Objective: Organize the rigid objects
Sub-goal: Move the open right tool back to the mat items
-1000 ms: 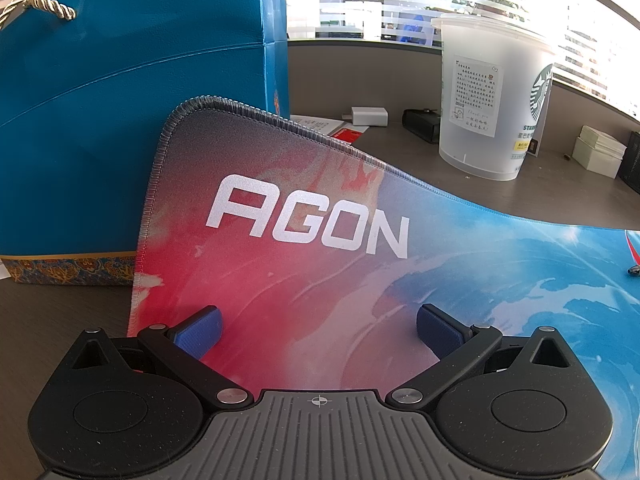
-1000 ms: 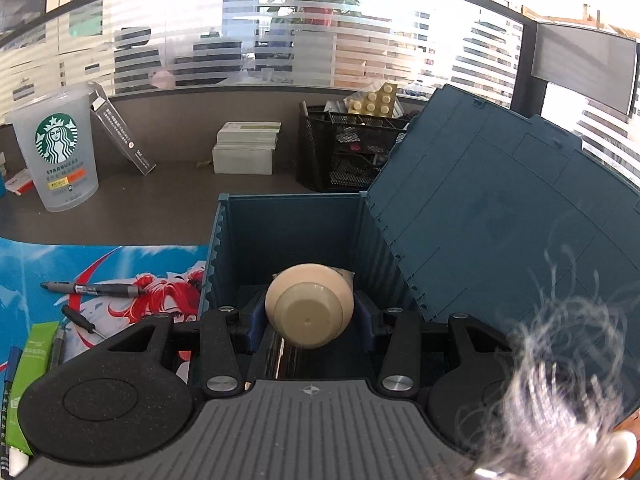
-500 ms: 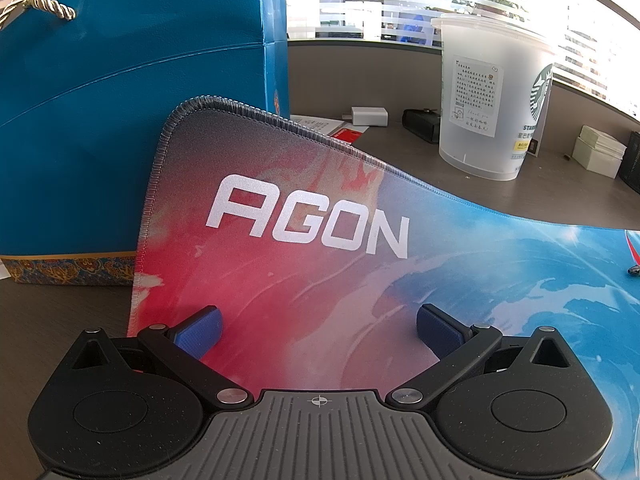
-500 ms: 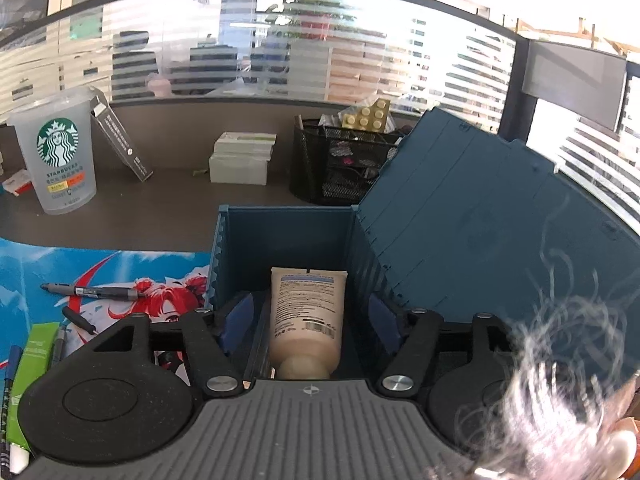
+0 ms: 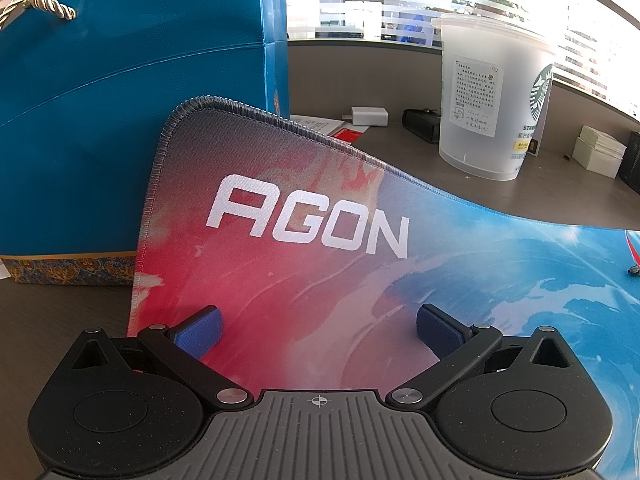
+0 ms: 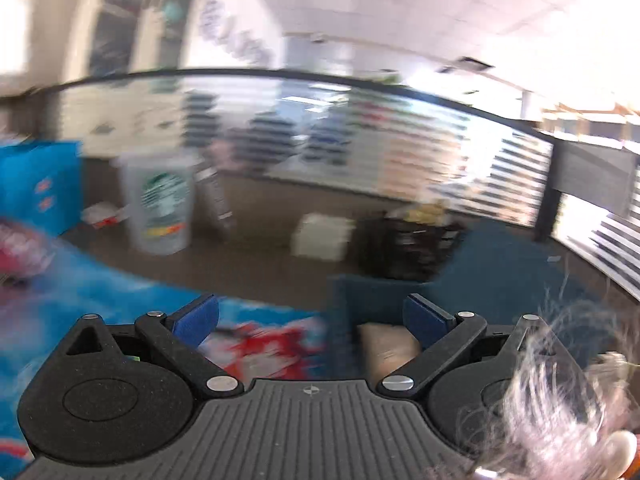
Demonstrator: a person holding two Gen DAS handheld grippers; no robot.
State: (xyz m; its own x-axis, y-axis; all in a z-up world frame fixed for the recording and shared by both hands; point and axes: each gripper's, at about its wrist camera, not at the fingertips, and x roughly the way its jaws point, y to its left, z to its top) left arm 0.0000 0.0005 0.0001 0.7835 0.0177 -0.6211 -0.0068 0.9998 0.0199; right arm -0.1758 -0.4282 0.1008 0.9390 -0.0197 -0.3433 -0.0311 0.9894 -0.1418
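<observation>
Right wrist view — blurred; right gripper [image 6: 310, 318] is spread, empty, beside the blue box [image 6: 348, 320]. Next pick should be lined up once steadied — left gripper [image 5: 318, 330] idle, spread.

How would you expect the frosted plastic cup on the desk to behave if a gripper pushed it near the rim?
The plastic cup looks empty and translucent, so it is probably light. It is tall and narrows toward its base, so a high push would likely tip it. Its smooth wall may slip between gripper pads.
</observation>
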